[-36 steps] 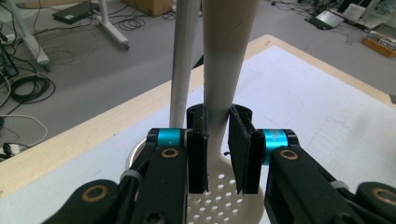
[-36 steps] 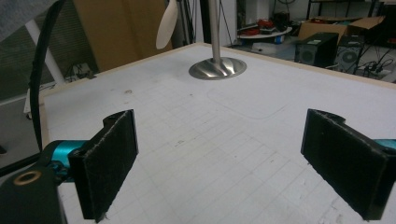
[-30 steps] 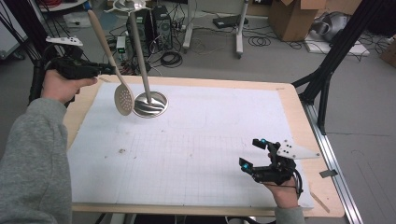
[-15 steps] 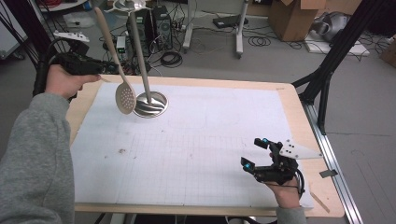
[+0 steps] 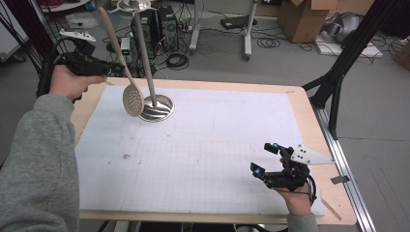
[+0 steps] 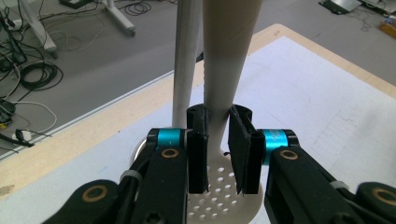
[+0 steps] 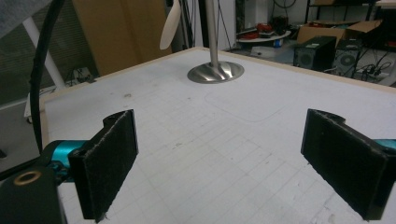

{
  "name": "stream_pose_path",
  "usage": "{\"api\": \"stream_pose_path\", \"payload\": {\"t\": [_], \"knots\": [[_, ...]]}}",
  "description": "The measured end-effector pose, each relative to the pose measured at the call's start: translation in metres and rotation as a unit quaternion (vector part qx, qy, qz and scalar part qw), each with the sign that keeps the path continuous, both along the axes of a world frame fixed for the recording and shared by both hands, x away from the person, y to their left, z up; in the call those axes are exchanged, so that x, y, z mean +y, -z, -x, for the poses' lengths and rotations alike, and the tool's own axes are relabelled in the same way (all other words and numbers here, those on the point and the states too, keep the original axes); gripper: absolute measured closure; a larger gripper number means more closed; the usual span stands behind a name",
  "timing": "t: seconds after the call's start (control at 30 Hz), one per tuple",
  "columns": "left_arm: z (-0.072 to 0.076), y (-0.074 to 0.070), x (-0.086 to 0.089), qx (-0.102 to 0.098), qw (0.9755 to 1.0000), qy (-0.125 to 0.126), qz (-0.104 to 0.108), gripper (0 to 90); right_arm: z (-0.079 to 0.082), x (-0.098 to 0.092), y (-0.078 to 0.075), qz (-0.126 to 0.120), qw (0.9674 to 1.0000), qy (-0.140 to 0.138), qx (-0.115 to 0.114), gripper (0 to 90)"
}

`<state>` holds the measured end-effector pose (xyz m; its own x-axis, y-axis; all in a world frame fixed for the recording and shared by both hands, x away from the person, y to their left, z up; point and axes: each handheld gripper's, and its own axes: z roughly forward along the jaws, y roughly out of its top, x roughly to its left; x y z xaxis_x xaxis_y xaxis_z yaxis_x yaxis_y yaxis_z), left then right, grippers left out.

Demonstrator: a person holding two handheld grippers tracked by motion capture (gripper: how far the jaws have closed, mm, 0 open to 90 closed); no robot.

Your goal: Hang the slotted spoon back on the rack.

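Observation:
A beige slotted spoon hangs in the air over the table's far left, head down and handle slanting up. My left gripper is shut on its handle just above the perforated head; the pads press the neck from both sides. Right beside the spoon stands a metal stand with a round steel base and an upright pole. My right gripper rests at the table's front right, open, with nothing between its pads. In its view the stand base and the spoon head show far off.
A white gridded mat covers most of the wooden table. Computer cases, cables and cardboard boxes lie on the floor behind the far edge. A black frame leg stands at the right.
My left hand has edged slightly away and to the right with the spoon still held. The right gripper has stayed put.

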<state>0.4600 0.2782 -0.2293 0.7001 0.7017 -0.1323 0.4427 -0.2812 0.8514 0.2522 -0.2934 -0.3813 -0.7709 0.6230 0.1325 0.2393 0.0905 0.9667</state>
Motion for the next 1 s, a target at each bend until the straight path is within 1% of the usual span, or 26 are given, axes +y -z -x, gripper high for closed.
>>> {"api": "stream_pose_path", "payload": {"t": [0.07,0.17,0.2,0.3,0.37,0.47,0.57,0.7,0.83,0.87,1.0], "knots": [[-0.0008,-0.0005,-0.0006,0.002,1.0,-0.001,-0.005,77.5,0.0002,-0.0004,0.0,-0.001,1.0,-0.001,0.0,9.8],[-0.0022,-0.0012,-0.0014,0.005,1.0,-0.002,-0.006,77.5,0.0002,-0.0011,0.0001,-0.001,1.0,0.001,0.002,9.8],[-0.0027,-0.0015,-0.0015,0.006,1.0,-0.004,-0.007,77.5,-0.0003,-0.0013,0.0003,-0.001,1.0,0.001,-0.001,9.8],[-0.004,-0.002,-0.0015,0.008,0.9999,-0.006,-0.008,77.5,-0.0002,-0.0015,0.0003,0.0,1.0,0.001,-0.001,9.8],[-0.0046,-0.0019,-0.0016,0.009,0.9999,-0.008,-0.007,77.5,0.0003,-0.0018,0.0002,-0.002,1.0,0.002,0.003,9.8],[-0.0053,-0.0015,-0.0014,0.012,0.9999,-0.01,-0.007,77.5,-0.0002,-0.0023,0.0006,-0.001,1.0,0.001,0.0,9.8],[-0.005,-0.002,-0.0019,0.012,0.9999,-0.007,-0.005,77.5,-0.0002,-0.0024,0.0009,-0.001,1.0,0.0,0.0,9.8],[-0.0052,-0.0031,-0.0034,0.014,0.9998,-0.006,-0.009,77.5,-0.0007,-0.0022,0.0009,-0.001,1.0,0.002,-0.001,9.8],[-0.006,-0.0042,-0.0047,0.016,0.9998,-0.005,-0.01,77.5,0.0004,-0.0022,0.0003,-0.001,1.0,0.002,0.002,9.8],[-0.0068,-0.0039,-0.0058,0.019,0.9997,-0.008,-0.011,77.5,0.0002,-0.0028,0.0,-0.001,1.0,0.003,-0.002,9.8],[-0.0081,-0.0027,-0.0062,0.023,0.9996,-0.011,-0.012,77.5,0.001,-0.0032,-0.0004,-0.003,1.0,0.003,0.001,9.8]]}}
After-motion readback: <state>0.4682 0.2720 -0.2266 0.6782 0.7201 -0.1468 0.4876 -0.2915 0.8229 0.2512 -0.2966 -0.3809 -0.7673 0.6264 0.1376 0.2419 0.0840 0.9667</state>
